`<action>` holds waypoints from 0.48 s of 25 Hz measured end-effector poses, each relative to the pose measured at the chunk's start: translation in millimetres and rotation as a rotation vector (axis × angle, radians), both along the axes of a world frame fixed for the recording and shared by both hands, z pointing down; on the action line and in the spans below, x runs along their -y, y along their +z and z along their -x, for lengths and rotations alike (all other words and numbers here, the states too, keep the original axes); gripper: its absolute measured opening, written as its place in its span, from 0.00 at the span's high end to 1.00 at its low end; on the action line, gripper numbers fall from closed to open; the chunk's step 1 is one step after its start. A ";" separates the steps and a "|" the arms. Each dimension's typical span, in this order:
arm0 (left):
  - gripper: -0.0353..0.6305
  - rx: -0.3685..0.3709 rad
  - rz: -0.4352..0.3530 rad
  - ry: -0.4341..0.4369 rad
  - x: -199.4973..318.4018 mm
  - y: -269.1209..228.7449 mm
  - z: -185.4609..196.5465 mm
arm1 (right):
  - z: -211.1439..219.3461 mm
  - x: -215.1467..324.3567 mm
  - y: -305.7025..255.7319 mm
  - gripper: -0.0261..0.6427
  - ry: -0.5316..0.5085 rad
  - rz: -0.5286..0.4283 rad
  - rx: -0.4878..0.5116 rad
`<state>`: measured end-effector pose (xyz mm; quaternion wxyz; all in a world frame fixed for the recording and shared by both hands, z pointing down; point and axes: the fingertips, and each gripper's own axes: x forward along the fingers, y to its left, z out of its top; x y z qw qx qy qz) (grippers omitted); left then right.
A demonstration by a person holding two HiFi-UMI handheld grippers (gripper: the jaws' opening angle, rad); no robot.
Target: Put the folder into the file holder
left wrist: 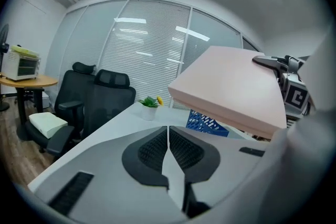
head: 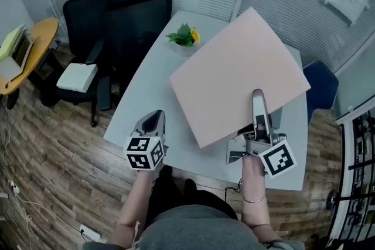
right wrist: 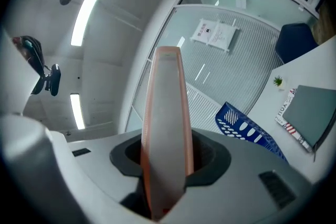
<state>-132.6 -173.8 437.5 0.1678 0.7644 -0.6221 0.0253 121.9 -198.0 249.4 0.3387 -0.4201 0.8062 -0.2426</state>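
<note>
Pale pink flat card folder [head: 240, 76] is clamped at its near edge by the right gripper [head: 258, 99], with a jaw pressed on each face. It is held raised and tilted over the white table [head: 146, 102], well clear of the surface. Blue perforated plastic file holder [left wrist: 206, 123] is seen on the table beneath the folder; the folder is not yet inside it. Left gripper [head: 154, 117] is held over the table's near left edge, jaws brought together, nothing between them. Small potted green plant [head: 185, 37] with a yellow flower is noted at the far side, black office chairs [head: 126, 14] beyond the table's left edge
</note>
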 end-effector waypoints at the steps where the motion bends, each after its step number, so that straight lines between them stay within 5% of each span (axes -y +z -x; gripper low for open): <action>1: 0.90 -0.002 0.006 0.029 8.8 0.8 -2.8 | -3.5 1.0 -2.2 0.72 0.030 0.000 0.002; 12: 0.90 0.006 0.018 0.339 76.8 2.1 -41.1 | -41.0 -21.2 -20.1 0.72 0.352 -0.040 -0.003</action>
